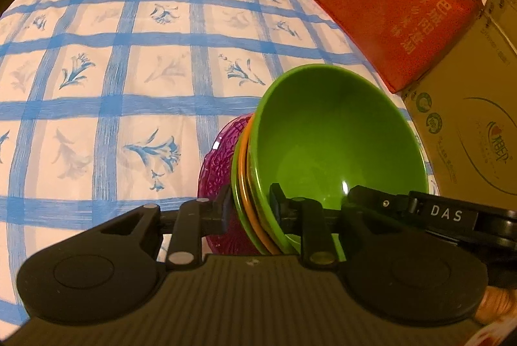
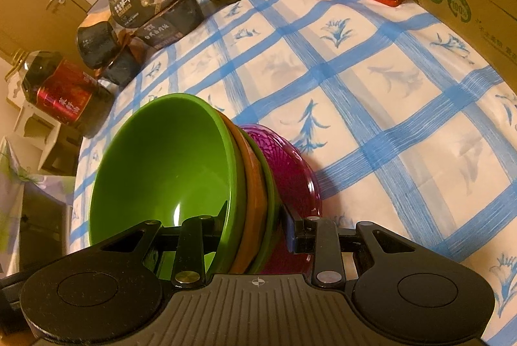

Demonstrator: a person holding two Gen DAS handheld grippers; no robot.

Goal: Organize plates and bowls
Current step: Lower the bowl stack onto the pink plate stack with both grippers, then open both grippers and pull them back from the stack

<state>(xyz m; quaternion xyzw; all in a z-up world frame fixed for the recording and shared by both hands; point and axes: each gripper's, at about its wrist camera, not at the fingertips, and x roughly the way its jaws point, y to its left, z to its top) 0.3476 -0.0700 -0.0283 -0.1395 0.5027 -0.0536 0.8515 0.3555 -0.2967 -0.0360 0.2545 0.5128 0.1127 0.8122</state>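
Both claws clamp the same nested stack from opposite sides: left claw (image 1: 248, 215) and right claw (image 2: 255, 231) each pinch narrow over the rims of the green bowl (image 1: 336, 139), orange bowl (image 1: 247, 184), second green dish (image 1: 237, 184) and, it seems, the purple plate (image 1: 216, 168). Stack sits low over the checked desk (image 1: 129, 71), near the cardboard box (image 1: 468, 135). Risk: uneven squeeze or one claw easing lets the plate slip out; the stack axis tilts, openings facing up toward the claws.

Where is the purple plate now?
The purple plate is the outermost piece of the nested stack, against a green bowl, on the right side in the right wrist view.
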